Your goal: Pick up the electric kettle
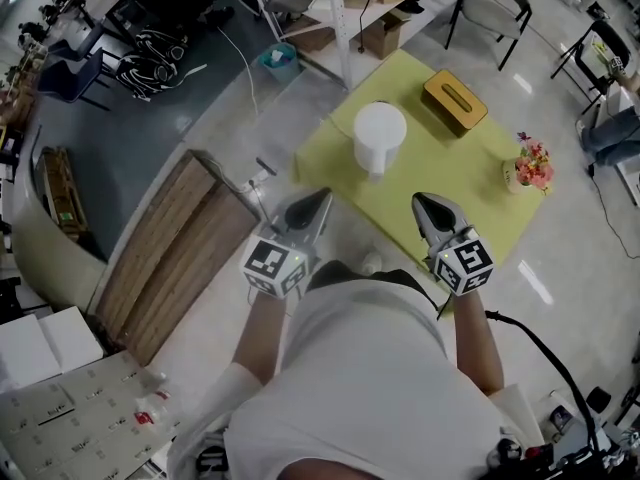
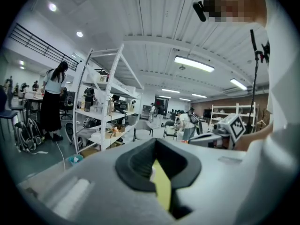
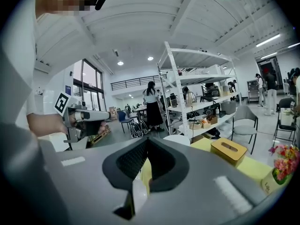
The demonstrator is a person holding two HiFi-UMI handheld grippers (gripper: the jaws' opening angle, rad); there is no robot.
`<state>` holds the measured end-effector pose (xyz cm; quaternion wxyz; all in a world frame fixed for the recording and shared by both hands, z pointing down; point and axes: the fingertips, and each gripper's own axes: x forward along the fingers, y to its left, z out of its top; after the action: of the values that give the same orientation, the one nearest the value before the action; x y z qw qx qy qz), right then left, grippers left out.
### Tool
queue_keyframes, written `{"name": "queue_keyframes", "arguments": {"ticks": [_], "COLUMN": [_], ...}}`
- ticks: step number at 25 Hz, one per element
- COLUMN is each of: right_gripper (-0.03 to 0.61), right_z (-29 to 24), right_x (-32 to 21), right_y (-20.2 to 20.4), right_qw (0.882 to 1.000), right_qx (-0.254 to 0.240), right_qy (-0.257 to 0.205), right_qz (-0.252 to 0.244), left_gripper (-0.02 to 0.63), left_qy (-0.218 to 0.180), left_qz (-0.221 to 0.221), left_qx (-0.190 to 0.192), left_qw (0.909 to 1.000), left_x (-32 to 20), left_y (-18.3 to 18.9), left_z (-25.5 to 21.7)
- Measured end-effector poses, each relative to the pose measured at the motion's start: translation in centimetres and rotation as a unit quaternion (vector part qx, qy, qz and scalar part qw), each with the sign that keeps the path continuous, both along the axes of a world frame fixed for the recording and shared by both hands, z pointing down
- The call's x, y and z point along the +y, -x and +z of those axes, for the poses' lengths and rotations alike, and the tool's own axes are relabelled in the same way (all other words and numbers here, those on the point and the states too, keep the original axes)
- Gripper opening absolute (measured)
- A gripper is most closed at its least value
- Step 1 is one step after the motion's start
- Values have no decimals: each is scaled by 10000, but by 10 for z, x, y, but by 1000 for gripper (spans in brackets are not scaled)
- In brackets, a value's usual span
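On the yellow-green square table (image 1: 330, 153) stand one white plastic electric kettle (image 1: 379, 134), one tan wooden tissue box (image 1: 454, 101) and one small pot of pink flowers (image 1: 528, 166). We hold our left gripper (image 1: 321, 197) and right gripper (image 1: 421, 201) near the table's edge, both closed and empty.

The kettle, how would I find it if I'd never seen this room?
Find the big yellow table. On it stands the electric kettle. It is the only white, round thing there, unlike the brown tissue box and the flowers.
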<state>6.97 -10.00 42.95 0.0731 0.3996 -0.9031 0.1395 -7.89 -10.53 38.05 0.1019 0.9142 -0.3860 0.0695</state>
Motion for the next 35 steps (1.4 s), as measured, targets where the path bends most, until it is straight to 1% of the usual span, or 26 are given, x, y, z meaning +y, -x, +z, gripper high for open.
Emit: {"name": "queue_keyframes", "arguments": {"ticks": [9,18,22,24,32,35], "right_gripper": [5,5,5,20,45,71], "right_z": [8,27,40,49,85,93], "right_x": [-17,-45,-55,-61,-84,-91], "right_y": [-9,4,7,9,22,28], "right_qw": [9999,9994,9985,9977,9944,9924], "right_qx": [4,60,126,140,111,90], "right_qy": [102,247,331,391,666,745], "right_qz": [-110,-254,-425,-527,-811,-972], "left_gripper": [3,3,3,3,3,3], "left_qy": [48,176,201,214,374,429], "left_qz": [-133,-185,-125,-114,-139,-145], "left_qx": [35,26,15,14,-1,-32], "left_qw": [9999,9997,9997,9997,9992,9990], "left_x": [-14,-44,-60,-68,-90,-98], "left_y": [-4,9,7,8,16,19], "left_z": [-1,13,16,18,36,40]}}
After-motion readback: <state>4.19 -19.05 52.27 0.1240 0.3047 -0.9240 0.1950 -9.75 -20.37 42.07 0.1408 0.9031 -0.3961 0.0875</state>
